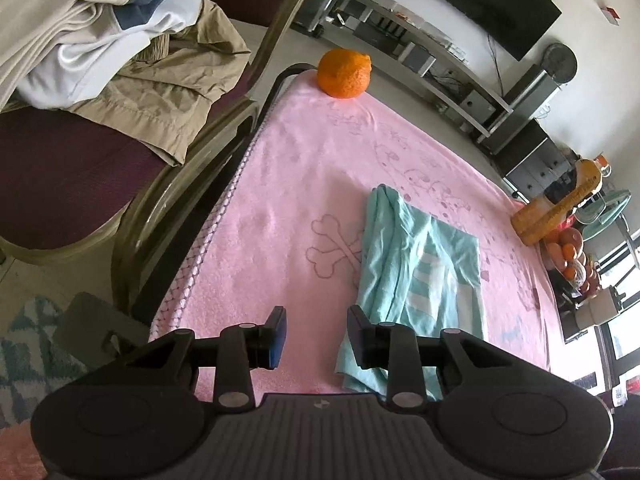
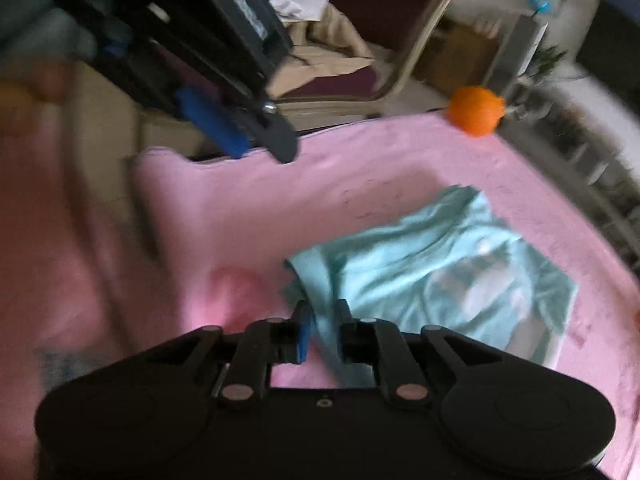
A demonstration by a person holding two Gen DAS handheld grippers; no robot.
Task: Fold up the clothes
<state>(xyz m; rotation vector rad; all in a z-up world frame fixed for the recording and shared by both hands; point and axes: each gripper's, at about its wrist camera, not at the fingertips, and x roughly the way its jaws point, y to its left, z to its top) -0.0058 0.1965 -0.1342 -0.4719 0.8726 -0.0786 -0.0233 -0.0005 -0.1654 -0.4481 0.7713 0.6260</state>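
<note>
The left gripper [image 1: 316,334] hovers over a pink towel [image 1: 288,184], its jaws parted with nothing between them. Just to its right lies a mint-green garment [image 1: 404,264], partly folded, its near corner passing under the right-hand finger. The right gripper [image 2: 322,330], blurred, has a strip of the same garment [image 2: 432,264] between its narrowly parted jaws; whether the pads press it cannot be told. Far ahead, an orange [image 1: 344,74] sits at the towel's edge.

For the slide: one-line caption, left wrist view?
Open left gripper beside folded teal garment on pink towel.
</note>
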